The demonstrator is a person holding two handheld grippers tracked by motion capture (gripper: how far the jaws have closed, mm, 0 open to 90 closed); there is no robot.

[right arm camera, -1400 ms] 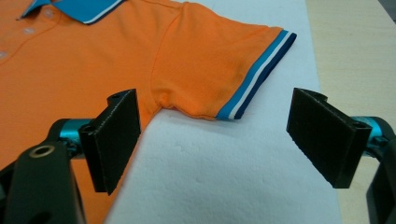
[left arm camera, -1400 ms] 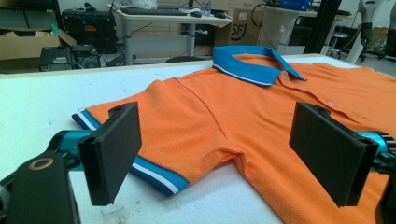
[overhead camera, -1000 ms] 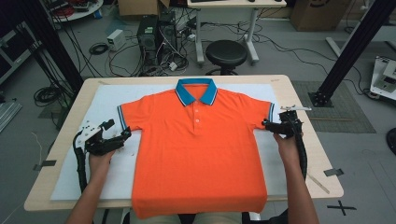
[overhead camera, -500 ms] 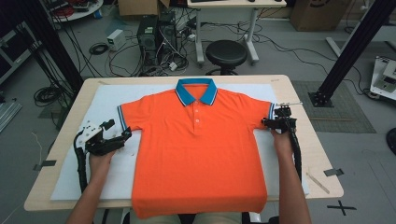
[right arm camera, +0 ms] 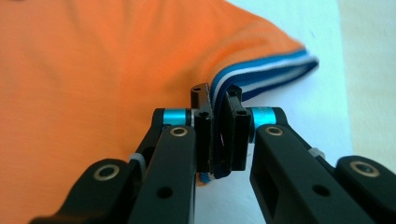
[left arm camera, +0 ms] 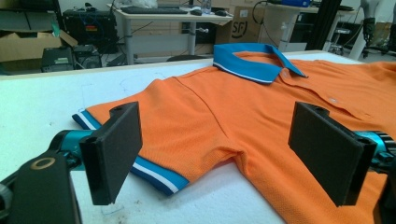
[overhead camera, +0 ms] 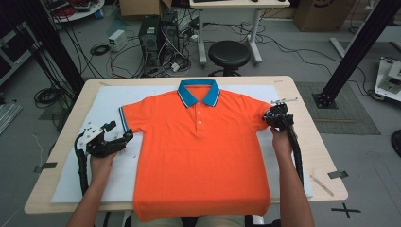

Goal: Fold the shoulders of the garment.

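Note:
An orange polo shirt [overhead camera: 203, 156] with a blue collar [overhead camera: 198, 92] lies flat, front up, on the white mat [overhead camera: 108, 101]. My right gripper [overhead camera: 268, 118] is at the shirt's right sleeve. Its jaws have just been closing and are now pinched on the striped sleeve cuff [right arm camera: 266, 70], which sits between the pads of the right gripper [right arm camera: 218, 135]. Beside the other sleeve, my left gripper [overhead camera: 119, 131] rests on the mat. In its own view the left gripper [left arm camera: 219, 154] stands wide open, facing the left sleeve cuff [left arm camera: 154, 175] without touching it.
The mat covers most of a wooden table [overhead camera: 307, 142]. A piece of tape [overhead camera: 336, 174] and a wooden stick [overhead camera: 321, 185] lie near the table's right front corner. A black stool [overhead camera: 229, 54], cables and computer cases stand on the floor beyond the far edge.
My right gripper has moved left onto the right sleeve and its jaws have shut on the cuff. The left gripper has stayed in place, open.

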